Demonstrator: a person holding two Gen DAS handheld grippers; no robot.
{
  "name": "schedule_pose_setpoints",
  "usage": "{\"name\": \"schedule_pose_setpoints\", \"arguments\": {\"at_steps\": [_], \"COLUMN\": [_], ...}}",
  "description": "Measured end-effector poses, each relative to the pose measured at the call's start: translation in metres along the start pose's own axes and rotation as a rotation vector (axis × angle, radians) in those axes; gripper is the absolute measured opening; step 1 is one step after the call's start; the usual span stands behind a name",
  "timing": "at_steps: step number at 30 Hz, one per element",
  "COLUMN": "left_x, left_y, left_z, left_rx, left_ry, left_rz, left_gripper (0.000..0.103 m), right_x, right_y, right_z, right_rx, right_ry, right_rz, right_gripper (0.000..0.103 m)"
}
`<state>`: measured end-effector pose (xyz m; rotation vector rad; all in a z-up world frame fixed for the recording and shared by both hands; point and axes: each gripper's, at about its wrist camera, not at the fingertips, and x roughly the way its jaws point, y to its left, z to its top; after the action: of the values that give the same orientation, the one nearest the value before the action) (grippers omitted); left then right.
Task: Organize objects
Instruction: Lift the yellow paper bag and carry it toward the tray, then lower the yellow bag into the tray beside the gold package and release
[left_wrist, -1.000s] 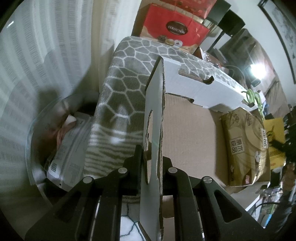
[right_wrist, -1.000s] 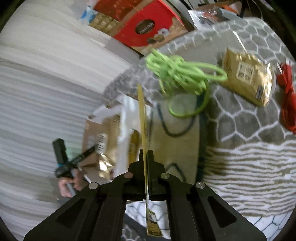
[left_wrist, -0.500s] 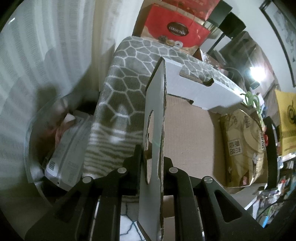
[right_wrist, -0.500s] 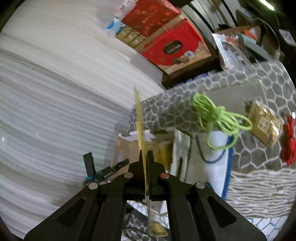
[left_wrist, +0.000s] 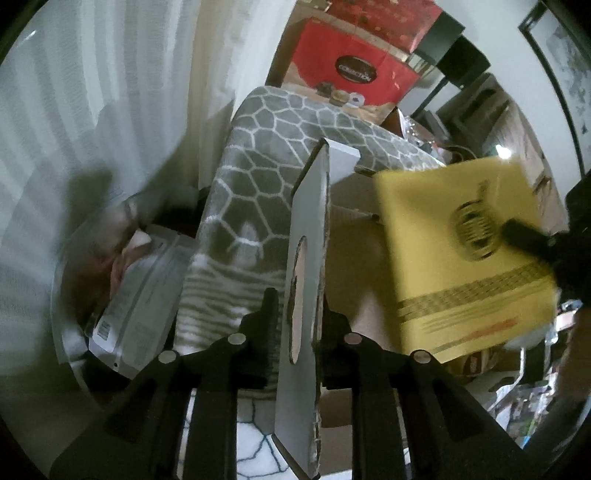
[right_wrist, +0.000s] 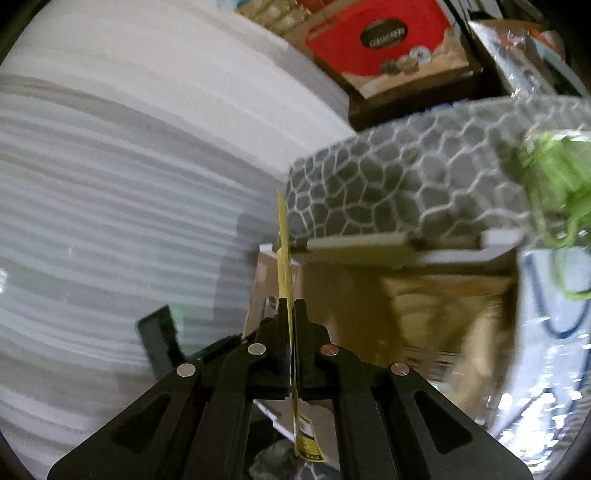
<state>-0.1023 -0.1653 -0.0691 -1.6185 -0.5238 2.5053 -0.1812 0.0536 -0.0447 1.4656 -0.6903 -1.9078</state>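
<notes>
Yellow packet (left_wrist: 461, 254) hangs above the open carton (left_wrist: 354, 280), flat face toward the left wrist camera, edge-on in the right wrist view. Right gripper (right_wrist: 291, 325) fingers are clamped tight on the packet near its lower edge; a printed label shows below the fingers.

Carton: brown inside, white outside. A gold bag (right_wrist: 443, 317) lies in it, blurred. The carton's flap (left_wrist: 306, 295) stands upright, edge-on, between the left gripper (left_wrist: 299, 314) fingers. These have just been opening; a gap shows on the left of the flap, while the right finger lies at the flap's torn edge. The pads do not press on it.

Carton sits against a grey honeycomb-pattern blanket (left_wrist: 258, 177). Green cord (right_wrist: 554, 173) lies on the blanket beside the carton's far rim, blurred. Red box (left_wrist: 351, 74) stands beyond the blanket. White curtain (right_wrist: 129, 184) to the left.
</notes>
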Motion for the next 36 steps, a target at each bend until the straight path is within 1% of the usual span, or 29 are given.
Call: {"name": "schedule_pose_setpoints", "arguments": {"at_steps": [2, 4, 7, 11, 14, 16, 19, 20, 21, 23, 24, 25, 27, 29, 32, 34, 36], "left_x": [-0.002, -0.004, -0.004, -0.003, -0.003, -0.004, -0.002, -0.002, -0.001, 0.000, -0.001, 0.000, 0.000, 0.000, 0.002, 0.002, 0.003], "left_y": [0.003, 0.007, 0.008, 0.007, 0.005, 0.004, 0.002, 0.002, 0.001, 0.001, 0.001, 0.000, 0.000, -0.001, -0.003, -0.004, -0.004], "left_z": [0.000, 0.001, 0.002, 0.003, 0.002, 0.002, 0.002, 0.002, 0.002, 0.002, 0.002, 0.002, 0.002, 0.002, 0.002, 0.001, 0.001], "left_rx": [-0.019, -0.033, -0.035, -0.036, -0.034, -0.028, -0.020, -0.019, -0.019, -0.019, -0.018, -0.018, -0.016, -0.010, 0.003, 0.010, 0.015], "left_ry": [-0.007, -0.015, -0.019, -0.022, -0.022, -0.023, -0.020, -0.018, -0.017, -0.016, -0.016, -0.015, -0.015, -0.013, -0.010, -0.009, -0.008], "left_rz": [0.000, -0.001, -0.001, 0.005, 0.010, 0.015, 0.026, 0.029, 0.030, 0.032, 0.033, 0.035, 0.037, 0.042, 0.055, 0.062, 0.067], "left_gripper": [0.023, 0.027, 0.027, 0.027, 0.027, 0.027, 0.027, 0.027, 0.027, 0.027, 0.027, 0.027, 0.027, 0.027, 0.027, 0.027, 0.027], "right_x": [0.024, 0.036, 0.055, 0.067, 0.072, 0.074, 0.067, 0.065, 0.063, 0.056, 0.053, 0.051, 0.047, 0.037, 0.029, 0.014, 0.004], "right_y": [0.002, -0.001, -0.009, -0.012, -0.009, -0.003, 0.010, 0.012, 0.017, 0.023, 0.027, 0.029, 0.035, 0.041, 0.044, 0.041, 0.037], "right_z": [-0.006, -0.009, -0.016, -0.026, -0.031, -0.033, -0.034, -0.035, -0.036, -0.036, -0.035, -0.035, -0.037, -0.040, -0.044, -0.045, -0.042], "right_rx": [0.009, 0.022, 0.064, 0.087, 0.065, 0.024, -0.060, -0.081, -0.112, -0.135, -0.151, -0.161, -0.192, -0.235, -0.259, -0.271, -0.267], "right_ry": [0.015, 0.016, 0.019, 0.019, 0.025, 0.043, 0.053, 0.062, 0.078, 0.088, 0.101, 0.108, 0.117, 0.105, 0.099, 0.077, 0.060], "right_rz": [-0.034, -0.054, -0.067, -0.085, -0.116, -0.158, -0.252, -0.270, -0.290, -0.304, -0.308, -0.308, -0.334, -0.349, -0.360, -0.381, -0.381], "right_gripper": [0.001, 0.001, 0.001, 0.002, 0.003, 0.004, 0.007, 0.014, 0.019, 0.033, 0.038, 0.038, 0.038, 0.038, 0.038, 0.038, 0.038]}}
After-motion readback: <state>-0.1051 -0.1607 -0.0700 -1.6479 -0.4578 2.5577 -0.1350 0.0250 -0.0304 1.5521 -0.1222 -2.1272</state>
